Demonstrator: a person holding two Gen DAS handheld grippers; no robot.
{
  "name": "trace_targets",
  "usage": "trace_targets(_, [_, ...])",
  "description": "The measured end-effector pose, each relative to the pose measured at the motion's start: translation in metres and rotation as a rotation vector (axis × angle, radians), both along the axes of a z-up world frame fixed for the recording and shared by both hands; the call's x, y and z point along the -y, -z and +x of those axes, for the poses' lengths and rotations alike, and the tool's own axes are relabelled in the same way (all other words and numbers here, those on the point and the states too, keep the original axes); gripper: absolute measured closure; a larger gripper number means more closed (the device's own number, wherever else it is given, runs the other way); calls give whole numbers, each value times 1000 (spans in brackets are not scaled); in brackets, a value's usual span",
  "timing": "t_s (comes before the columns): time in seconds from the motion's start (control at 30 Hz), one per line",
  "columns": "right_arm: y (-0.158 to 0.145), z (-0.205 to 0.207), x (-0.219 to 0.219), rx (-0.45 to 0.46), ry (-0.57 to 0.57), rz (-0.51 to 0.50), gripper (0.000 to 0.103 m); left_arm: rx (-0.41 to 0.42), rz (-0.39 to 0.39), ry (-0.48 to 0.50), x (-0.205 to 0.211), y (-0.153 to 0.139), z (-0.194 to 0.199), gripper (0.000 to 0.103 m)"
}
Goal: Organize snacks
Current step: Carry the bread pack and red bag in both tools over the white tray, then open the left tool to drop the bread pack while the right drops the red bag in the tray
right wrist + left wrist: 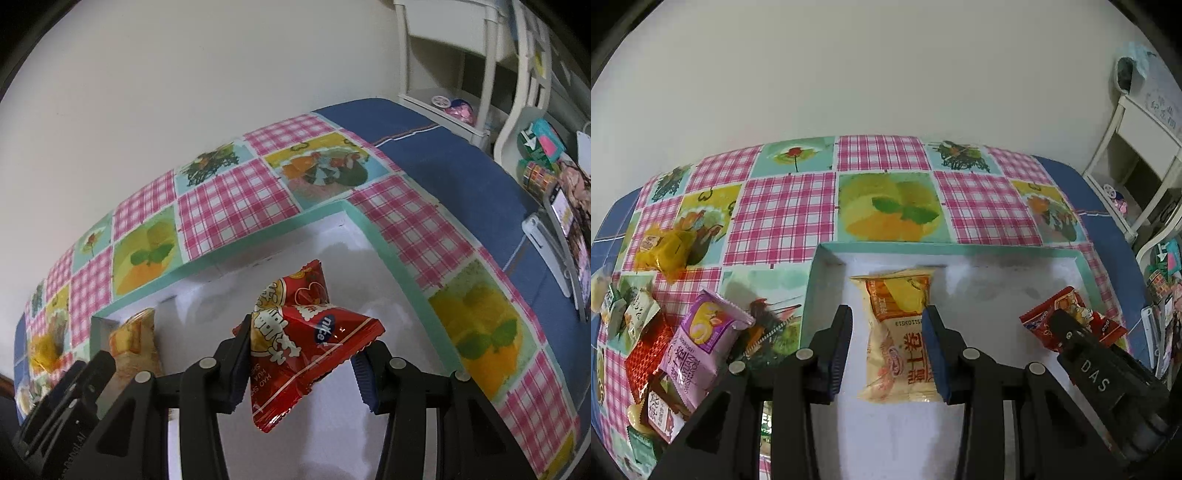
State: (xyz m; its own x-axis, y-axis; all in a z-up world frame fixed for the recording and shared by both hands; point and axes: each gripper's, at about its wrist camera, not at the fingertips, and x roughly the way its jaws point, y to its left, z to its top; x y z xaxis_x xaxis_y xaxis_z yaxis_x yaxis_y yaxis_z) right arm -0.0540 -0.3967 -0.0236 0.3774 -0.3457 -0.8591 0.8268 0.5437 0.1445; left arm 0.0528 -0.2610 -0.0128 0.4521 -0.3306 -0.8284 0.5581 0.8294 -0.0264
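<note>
A white box with a teal rim (960,248) (258,236) lies on the patchwork tablecloth. My left gripper (886,312) is shut on an orange and yellow roll-cake packet (901,332), which hangs over the box's left part. At the lower left of the right wrist view, that gripper (92,369) and its packet (133,339) show again. My right gripper (308,336) is shut on a red snack packet (295,332) above the box's right part. I cannot tell if the red piece behind it is a second packet. The left wrist view shows the right gripper (1067,332) with the red packet (1041,321).
Loose snacks lie left of the box: a purple packet (705,332), a yellow packet (665,251), a red one (646,354) and small green-white ones (628,314). A white shelf (1137,147) stands at the right. A phone on a stand (565,221) sits beyond the table's right edge.
</note>
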Motion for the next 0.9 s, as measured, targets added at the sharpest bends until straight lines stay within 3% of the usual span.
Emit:
trace_targets(0.1, [1, 3, 0, -6, -1, 3, 51, -1, 8, 4, 1, 2, 0, 59])
trace_targets(0.17, [1, 4, 1, -4, -7, 12, 50, -7, 16, -2, 1, 1, 0, 42])
trace_targets(0.33, [3, 3, 0, -15, -14, 54, 42, -8, 41, -36, -4, -6, 1, 25])
trace_targets(0.6, [-8, -2, -18, -65, -59, 51, 23, -26, 72, -142, -28, -15, 1, 12])
trace_targets(0.67, [-13, -5, -24, -66, -70, 56, 22, -34, 69, -184, -40, -18, 1, 11])
trace_targets(0.77, [-17, -8, -33, -79, -85, 51, 12, -36, 46, -245, -59, -23, -1, 3])
trace_targets(0.9, [-21, -13, -46, -91, -105, 57, 7, -54, 48, -298, -84, -22, -5, 3])
